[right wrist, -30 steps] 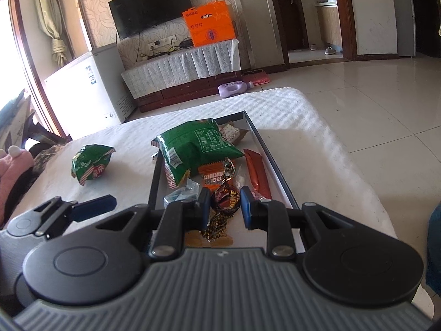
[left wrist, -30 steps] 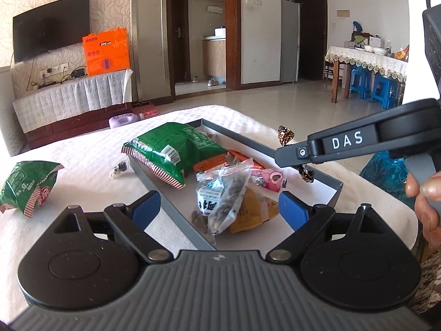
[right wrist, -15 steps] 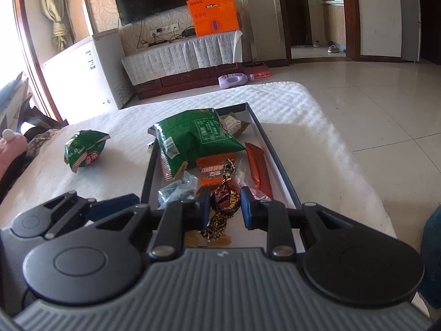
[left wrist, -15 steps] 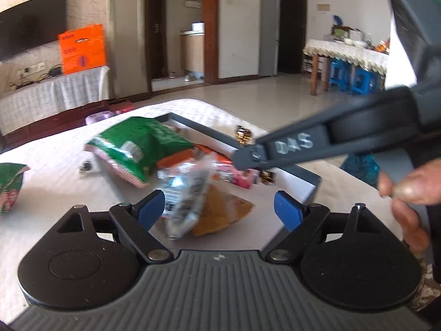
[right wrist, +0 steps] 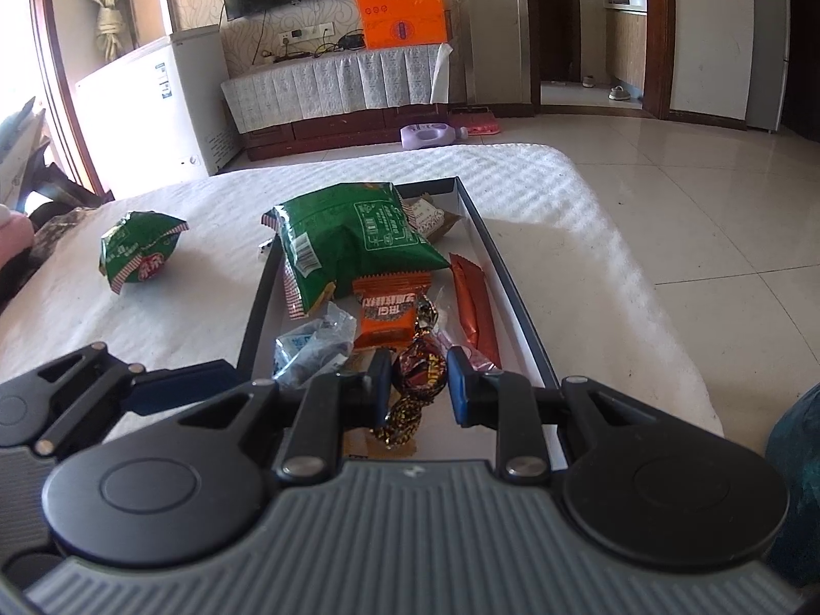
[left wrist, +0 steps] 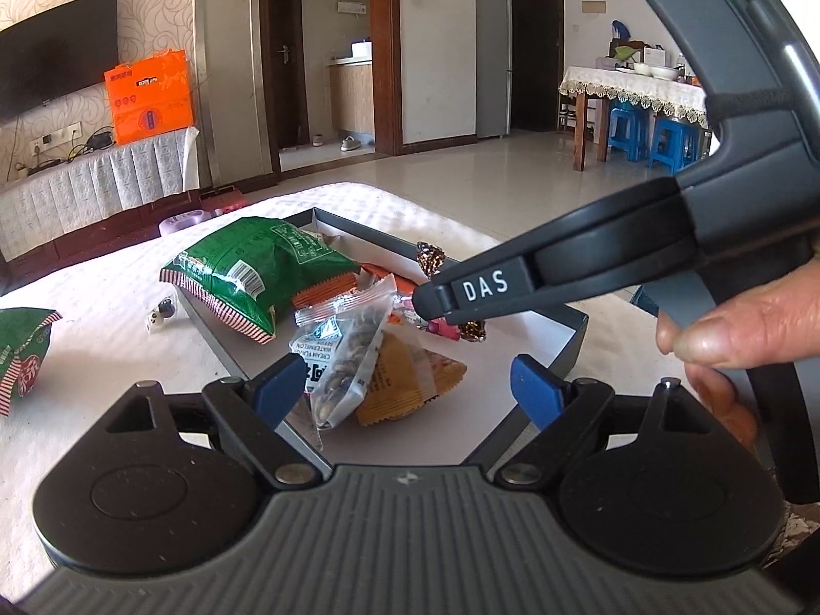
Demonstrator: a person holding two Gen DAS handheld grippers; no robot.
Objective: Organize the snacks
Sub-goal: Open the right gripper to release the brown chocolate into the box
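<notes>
A foil-wrapped candy (right wrist: 419, 370) is clenched between the right gripper (right wrist: 416, 384) fingers, held above the near end of the tray (right wrist: 515, 302). The left gripper (left wrist: 407, 382) fingers are spread and empty over the seed packet (left wrist: 343, 353); they have just narrowed slightly. The placing step is judged in hand: release into the tray is called for next. The candy's grip is unchanged from a second ago. A green bag (right wrist: 138, 251) lies outside on the counter (right wrist: 564, 215).

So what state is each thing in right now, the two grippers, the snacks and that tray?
Left gripper: open, empty, over the tray's near end; its jaws were just closing a little.
Right gripper: shut on a wrapped candy.
Tray: lidless, holding most snacks.
Big green bag: sealed, lying partly over the tray's edge.
Small green bag: sealed, outside the tray.
Seed packet: sealed, in the tray.
</notes>
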